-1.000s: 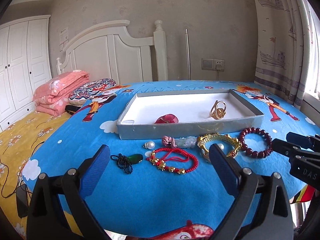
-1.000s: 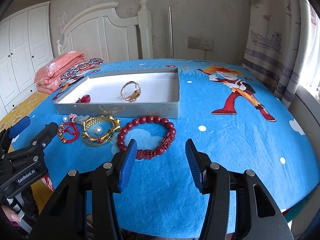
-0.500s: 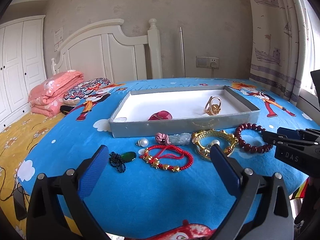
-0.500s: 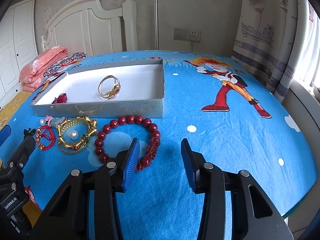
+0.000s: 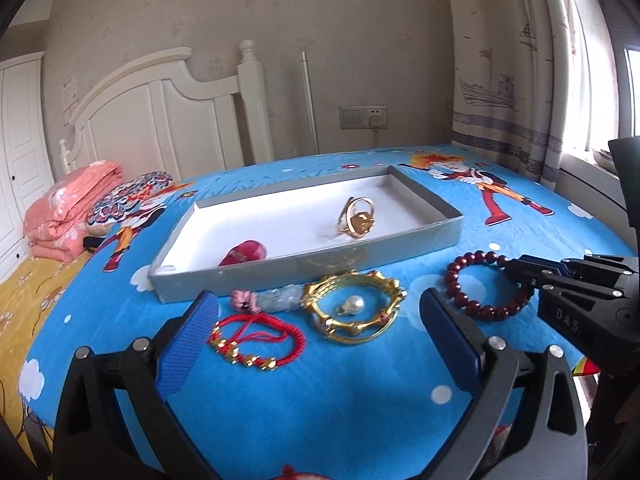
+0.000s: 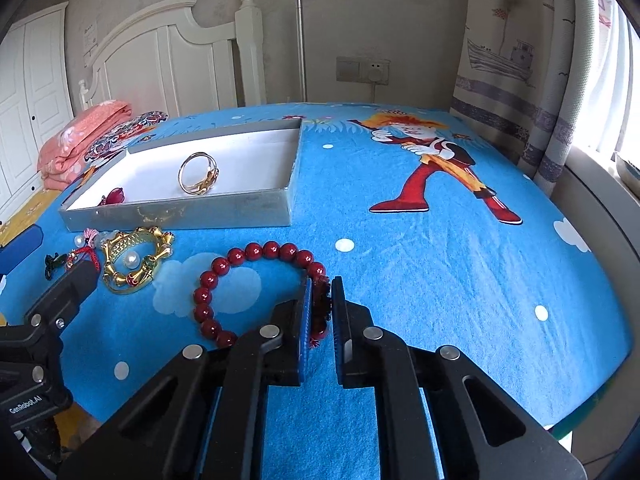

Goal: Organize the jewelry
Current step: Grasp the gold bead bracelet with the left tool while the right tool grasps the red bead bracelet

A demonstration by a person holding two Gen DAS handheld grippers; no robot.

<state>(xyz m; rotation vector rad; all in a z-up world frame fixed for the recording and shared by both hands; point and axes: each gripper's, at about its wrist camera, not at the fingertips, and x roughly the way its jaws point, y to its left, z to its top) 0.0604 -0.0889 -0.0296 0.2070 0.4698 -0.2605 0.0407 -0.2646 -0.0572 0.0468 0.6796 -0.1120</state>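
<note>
While the left gripper (image 5: 316,336) hangs wide open, the right gripper (image 6: 320,308) pinches the red bead bracelet's (image 6: 244,256) near-right arc, the grey tray (image 6: 180,214) lying beyond-left.

Bare blue table (image 6: 440,264) lies right of the grey tray (image 6: 200,212). Left of it, bracelets crowd together: gold bangle (image 6: 134,258), red cord bracelet (image 5: 256,338).

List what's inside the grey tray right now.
Inside the grey tray: a gold ring and a red pouch-like piece. The near wall hides the floor strip behind it.
</note>
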